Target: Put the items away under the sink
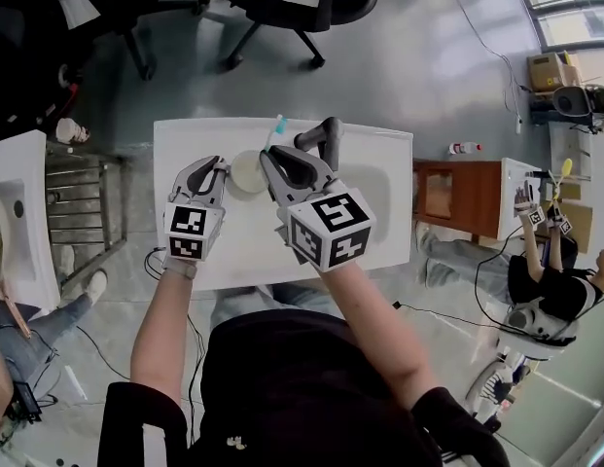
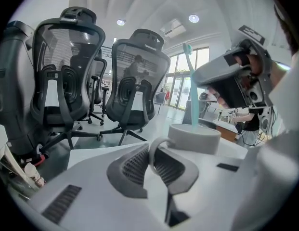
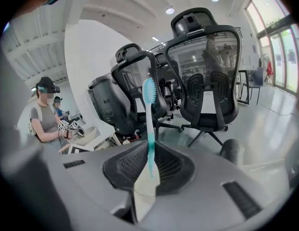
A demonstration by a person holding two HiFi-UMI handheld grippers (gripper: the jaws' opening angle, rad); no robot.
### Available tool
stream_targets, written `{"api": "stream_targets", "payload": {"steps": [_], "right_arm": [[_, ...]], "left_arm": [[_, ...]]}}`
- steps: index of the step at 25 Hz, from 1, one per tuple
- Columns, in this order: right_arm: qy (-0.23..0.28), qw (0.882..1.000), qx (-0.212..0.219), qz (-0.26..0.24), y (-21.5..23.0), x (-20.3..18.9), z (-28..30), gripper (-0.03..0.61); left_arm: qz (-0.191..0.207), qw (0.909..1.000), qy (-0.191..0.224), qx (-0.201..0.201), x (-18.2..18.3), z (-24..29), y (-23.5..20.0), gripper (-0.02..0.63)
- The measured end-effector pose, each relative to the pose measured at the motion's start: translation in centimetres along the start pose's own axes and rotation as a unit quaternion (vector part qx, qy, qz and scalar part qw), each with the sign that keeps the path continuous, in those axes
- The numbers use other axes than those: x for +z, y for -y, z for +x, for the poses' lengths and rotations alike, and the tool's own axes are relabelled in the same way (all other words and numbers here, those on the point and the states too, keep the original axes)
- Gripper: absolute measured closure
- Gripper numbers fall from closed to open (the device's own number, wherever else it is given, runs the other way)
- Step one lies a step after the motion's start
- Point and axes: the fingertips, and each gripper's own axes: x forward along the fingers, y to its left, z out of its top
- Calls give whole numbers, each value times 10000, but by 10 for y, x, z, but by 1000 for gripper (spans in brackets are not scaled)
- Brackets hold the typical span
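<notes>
1. Left of centre, my left gripper (image 1: pixel 216 168) is clamped on the thin loop handle of the cup (image 1: pixel 247 173), over the white sink top (image 1: pixel 185 251).
2. At centre, my right gripper (image 1: pixel 287 163) pinches the toothbrush (image 1: pixel 277 126) by its lower handle, bristles up, just beside the cup.
3. I judge this to be the pick-up step: both items are gripped, neither is stowed.
4. Next, both must go down under the sink, which no view shows. I'd keep the cup level on that slim handle.

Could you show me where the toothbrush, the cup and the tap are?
toothbrush (image 3: pixel 150 129): right gripper view, on its teal handle.
cup (image 2: pixel 193 138): left gripper view, on its side wall.
tap (image 1: pixel 329 134): head view, on its curved neck.
</notes>
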Motion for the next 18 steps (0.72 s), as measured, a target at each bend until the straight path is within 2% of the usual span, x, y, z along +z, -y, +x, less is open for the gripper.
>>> {"api": "stream_targets", "payload": {"steps": [9,13,18], "right_arm": [[748,9965,-146,347,-2,17,-86,522],[999,9925,-456,545,12,8,-136,522],[1208,9851,-950,771,30,-23,-188,522]], "left_arm": [[36,9998,-76,-165,-8,-33,30,572],[105,9995,-35,-309,-5,-48,47,572],[212,9983,9,-539,1,-64,68,572]]}}
